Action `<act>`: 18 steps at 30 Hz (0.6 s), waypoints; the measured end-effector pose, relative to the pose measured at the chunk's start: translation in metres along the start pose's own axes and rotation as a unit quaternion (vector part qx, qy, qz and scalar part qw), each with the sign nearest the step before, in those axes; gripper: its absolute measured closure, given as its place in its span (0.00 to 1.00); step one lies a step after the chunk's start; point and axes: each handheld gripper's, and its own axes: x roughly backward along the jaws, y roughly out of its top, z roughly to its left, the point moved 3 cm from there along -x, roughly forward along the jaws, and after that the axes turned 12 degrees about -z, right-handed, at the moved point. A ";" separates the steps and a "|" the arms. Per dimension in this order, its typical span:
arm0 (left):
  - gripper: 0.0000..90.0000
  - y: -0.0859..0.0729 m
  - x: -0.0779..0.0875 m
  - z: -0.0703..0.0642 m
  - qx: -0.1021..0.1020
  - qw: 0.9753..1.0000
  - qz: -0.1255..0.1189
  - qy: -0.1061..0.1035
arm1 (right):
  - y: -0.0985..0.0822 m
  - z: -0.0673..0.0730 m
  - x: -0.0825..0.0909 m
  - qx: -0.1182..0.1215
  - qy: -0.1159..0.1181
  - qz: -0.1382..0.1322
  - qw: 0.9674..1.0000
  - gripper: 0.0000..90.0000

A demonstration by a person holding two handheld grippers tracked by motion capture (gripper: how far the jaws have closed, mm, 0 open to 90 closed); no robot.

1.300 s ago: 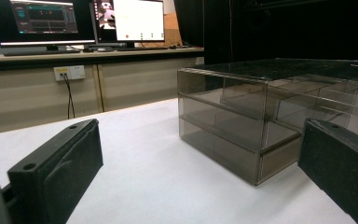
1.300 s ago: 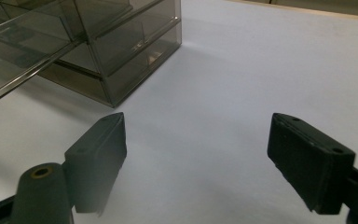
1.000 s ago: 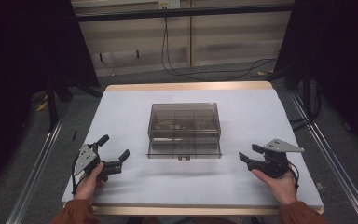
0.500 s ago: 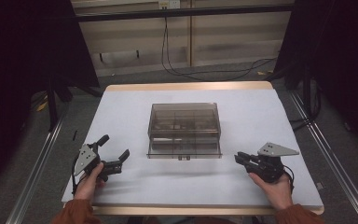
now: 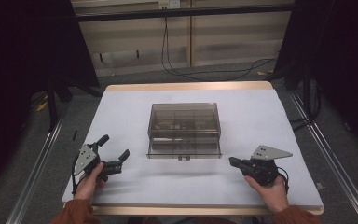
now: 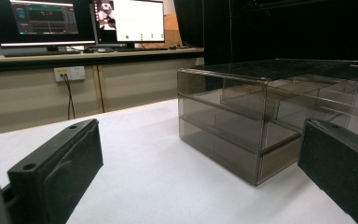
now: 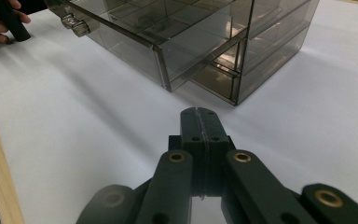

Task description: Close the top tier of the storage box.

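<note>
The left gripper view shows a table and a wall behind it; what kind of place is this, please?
Probably a lab or recording workroom. Two lit computer monitors stand on a long bench, a wall socket feeds hanging cables, and the white table holds a smoky clear drawer box.

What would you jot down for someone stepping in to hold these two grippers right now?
Left gripper: open, nothing between its jaws, near the table's front-left corner.
Right gripper: its jaws have just been closing and now meet on nothing; it points toward the box from the front right.
Smoked clear drawer box: mid-table, its bottom drawer slid partly out toward the person, small metal knob at its front.
Done: nothing gripped yet.
Left: probably working that drawer, likely by its knob.
</note>
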 end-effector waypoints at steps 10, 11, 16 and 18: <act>0.00 0.000 0.000 0.000 -0.001 1.000 0.000 0.000 | 0.000 0.009 -0.003 0.005 0.023 0.003 1.000 1.00; 0.00 0.000 0.000 0.000 -0.001 1.000 0.000 0.000 | 0.000 0.011 -0.004 0.009 0.027 0.005 1.000 1.00; 0.00 0.000 0.000 0.000 0.000 1.000 0.000 0.000 | 0.000 0.014 -0.006 0.009 0.035 0.006 0.999 1.00; 0.00 0.000 0.000 0.000 0.000 1.000 0.000 0.000 | 0.000 0.016 -0.007 0.009 0.040 0.008 0.999 1.00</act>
